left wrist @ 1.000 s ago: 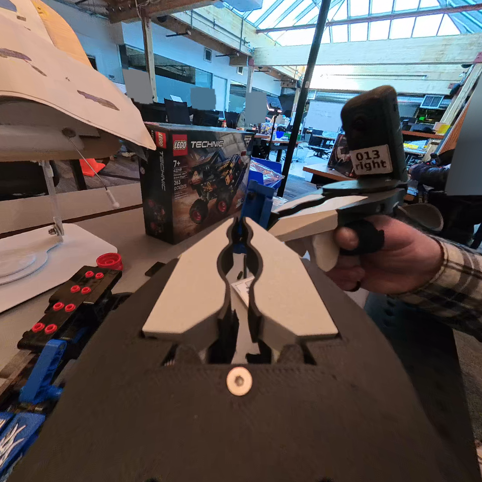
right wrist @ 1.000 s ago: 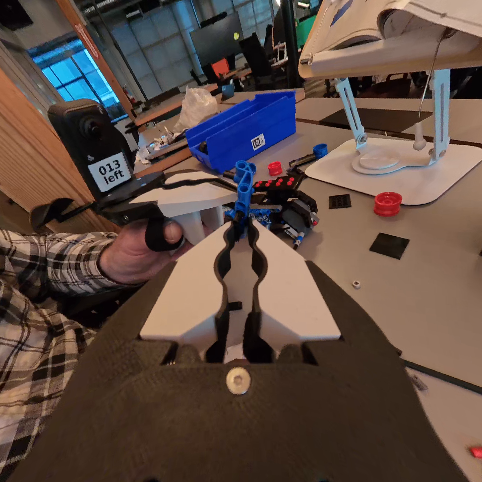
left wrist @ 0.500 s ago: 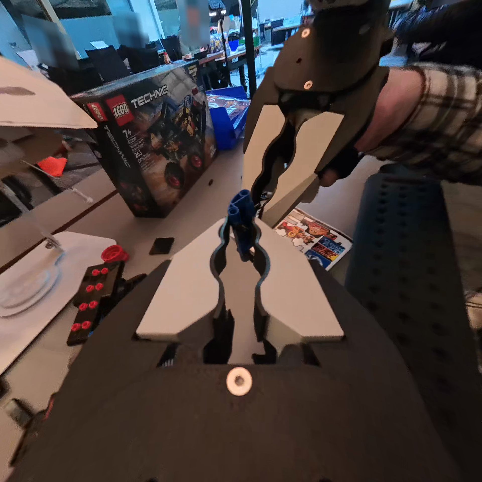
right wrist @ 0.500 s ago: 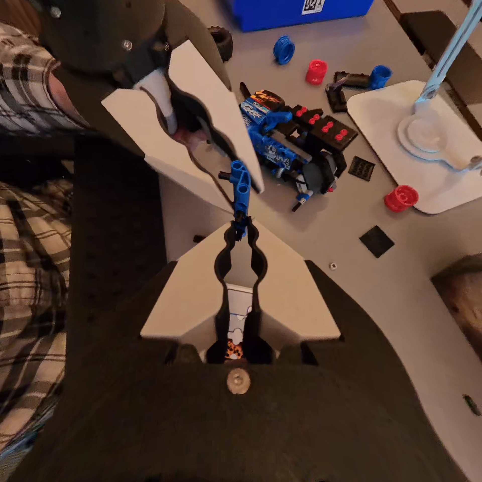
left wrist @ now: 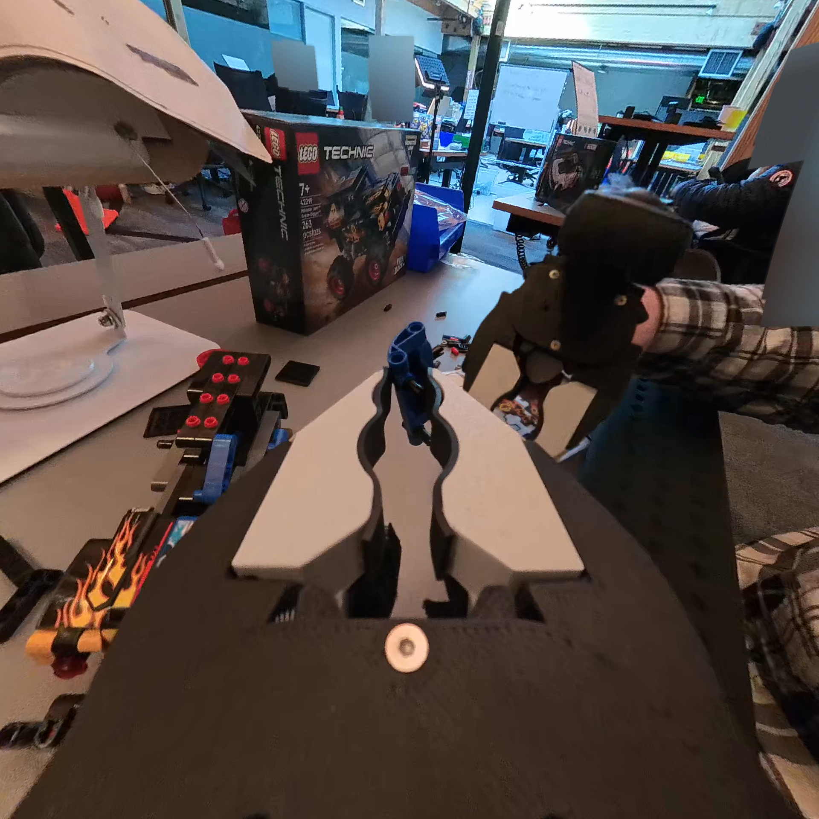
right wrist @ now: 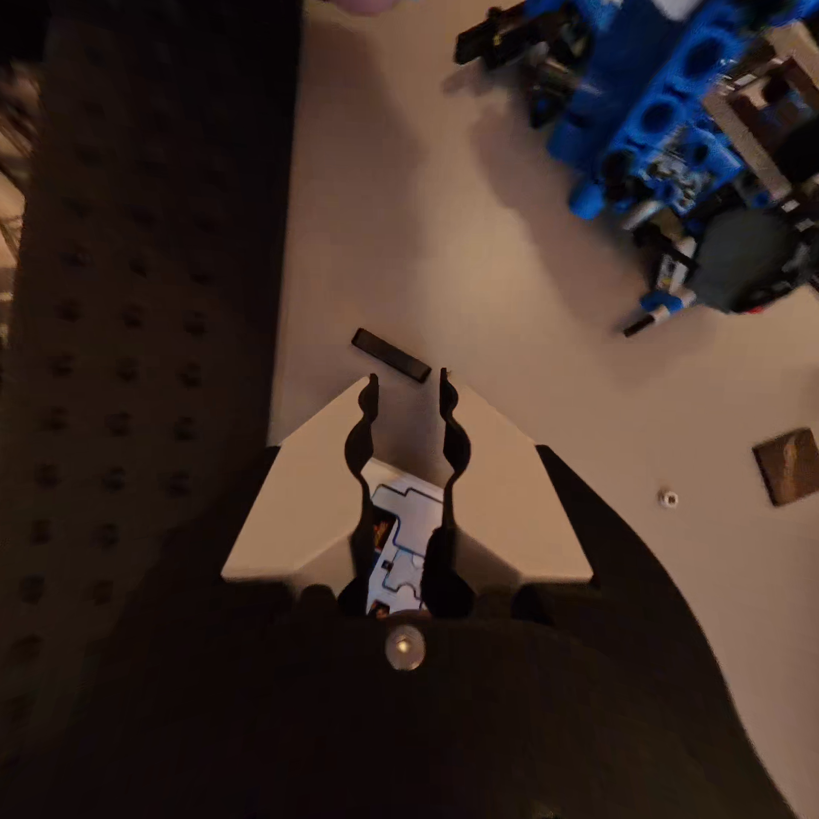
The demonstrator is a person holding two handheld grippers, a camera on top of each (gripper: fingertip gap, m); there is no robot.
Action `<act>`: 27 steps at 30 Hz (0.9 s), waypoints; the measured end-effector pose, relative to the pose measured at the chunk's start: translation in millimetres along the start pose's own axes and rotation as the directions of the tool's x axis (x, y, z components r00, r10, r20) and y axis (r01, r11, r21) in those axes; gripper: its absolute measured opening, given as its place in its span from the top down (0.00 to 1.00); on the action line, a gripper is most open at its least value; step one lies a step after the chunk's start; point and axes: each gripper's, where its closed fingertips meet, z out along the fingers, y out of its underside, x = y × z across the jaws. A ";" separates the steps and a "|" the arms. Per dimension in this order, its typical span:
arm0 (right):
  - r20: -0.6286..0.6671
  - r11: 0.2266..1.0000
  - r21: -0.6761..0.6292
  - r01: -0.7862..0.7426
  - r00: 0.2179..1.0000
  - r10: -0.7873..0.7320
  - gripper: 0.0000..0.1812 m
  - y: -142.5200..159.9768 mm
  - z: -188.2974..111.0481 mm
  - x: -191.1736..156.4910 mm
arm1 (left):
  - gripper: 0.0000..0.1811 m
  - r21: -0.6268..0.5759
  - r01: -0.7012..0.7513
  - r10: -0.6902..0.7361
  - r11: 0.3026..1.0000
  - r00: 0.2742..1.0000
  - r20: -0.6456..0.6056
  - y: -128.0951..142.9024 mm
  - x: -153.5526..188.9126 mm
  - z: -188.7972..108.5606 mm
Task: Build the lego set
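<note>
Blue bin (left wrist: 432, 230) with orange-wrapped contents; left gripper (left wrist: 410, 385) pinching blue beam (left wrist: 410, 359); right gripper (right wrist: 407, 379) spread, empty.

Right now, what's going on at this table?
A person is building a toy truck with two handheld grippers. The left gripper is shut on a blue beam held above the table. The right gripper is open and empty, pointing down over a small black strip. The half-built truck sits beside them.
</note>
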 end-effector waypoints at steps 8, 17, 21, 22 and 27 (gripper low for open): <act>0.073 0.999 -0.024 0.049 0.996 -0.047 1.00 -3.2 13.5 -3.5 | 0.92 -0.014 0.015 -0.014 1.000 1.000 0.002 6.2 -2.4 0.7; 0.062 0.998 0.051 -0.034 0.998 0.031 0.98 -6.1 -1.0 -0.5 | 0.93 0.000 0.025 -0.025 1.000 0.999 0.037 1.9 -10.9 -7.2; 0.053 0.994 0.090 0.055 0.997 -0.060 0.90 -29.0 1.4 -10.3 | 0.92 0.031 0.011 -0.012 0.999 0.999 0.053 -2.6 -13.5 -19.2; 0.061 0.991 0.102 0.082 0.994 -0.088 0.89 -36.4 4.6 -14.3 | 0.93 0.036 0.012 -0.014 0.999 0.998 0.058 -2.7 -14.5 -21.9; 0.079 0.974 0.061 0.219 0.972 -0.223 0.88 -53.8 30.3 -21.9 | 0.93 0.055 0.011 -0.015 0.998 0.997 0.078 -2.2 -17.6 -32.5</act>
